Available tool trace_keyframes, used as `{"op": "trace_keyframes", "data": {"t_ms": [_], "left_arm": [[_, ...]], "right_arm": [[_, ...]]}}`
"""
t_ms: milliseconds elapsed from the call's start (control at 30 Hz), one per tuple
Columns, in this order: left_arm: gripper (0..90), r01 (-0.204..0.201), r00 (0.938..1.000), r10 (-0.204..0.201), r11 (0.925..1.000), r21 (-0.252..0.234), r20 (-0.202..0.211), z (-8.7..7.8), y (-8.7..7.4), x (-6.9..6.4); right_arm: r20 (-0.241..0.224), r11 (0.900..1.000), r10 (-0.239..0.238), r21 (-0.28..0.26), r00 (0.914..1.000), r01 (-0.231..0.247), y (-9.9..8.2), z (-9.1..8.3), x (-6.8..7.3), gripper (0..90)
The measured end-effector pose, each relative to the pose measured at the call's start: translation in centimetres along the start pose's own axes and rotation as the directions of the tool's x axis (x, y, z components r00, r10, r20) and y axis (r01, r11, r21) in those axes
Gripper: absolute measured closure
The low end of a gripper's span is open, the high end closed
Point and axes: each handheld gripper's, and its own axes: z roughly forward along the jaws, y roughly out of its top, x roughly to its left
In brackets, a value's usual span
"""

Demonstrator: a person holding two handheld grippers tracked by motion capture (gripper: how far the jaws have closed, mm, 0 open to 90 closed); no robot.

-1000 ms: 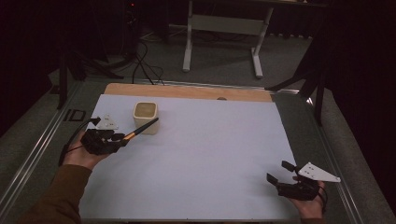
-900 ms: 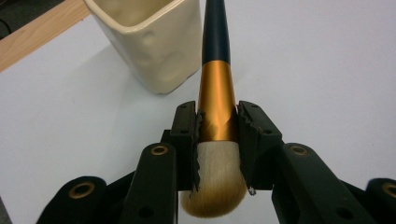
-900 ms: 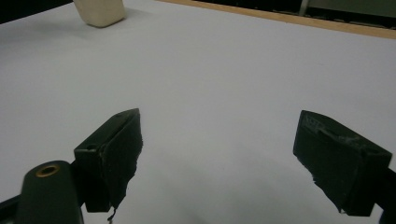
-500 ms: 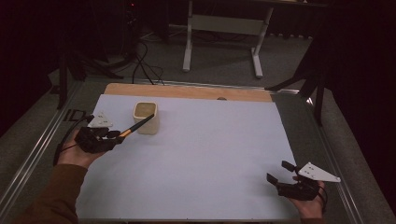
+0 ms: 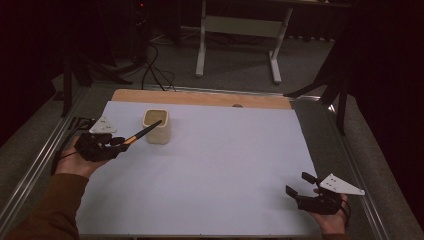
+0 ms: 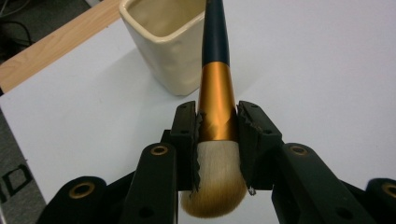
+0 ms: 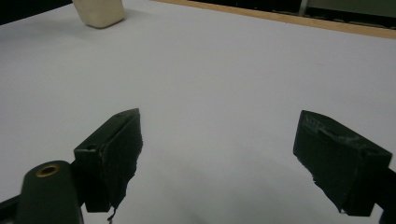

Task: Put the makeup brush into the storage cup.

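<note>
While my left claw [image 6: 217, 126] squeezes the gold band of the makeup brush [image 6: 215, 93], the soft bristles poke back toward my hand and the dark handle points away from the claw. The handle tip sits over the rim of the cream cup [image 6: 173, 42], which stands just ahead of this claw on the white mat [image 5: 225, 165]. My right claw [image 7: 233, 158] is far off to the other side, low over the mat, with its jaws wide apart and nothing between them.
</note>
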Motion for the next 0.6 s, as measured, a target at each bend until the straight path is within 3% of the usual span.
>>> {"op": "trace_keyframes", "data": {"t_ms": [600], "left_arm": [[69.9, 0.014, 0.9995, -0.012, 0.9967, 0.080, -0.029, 0.30, 0.99, 0.91]], "right_arm": [[-0.002, 1.0000, -0.003, 0.000, 1.0000, 0.003, 0.03, 0.04, 0.02, 14.9]]}}
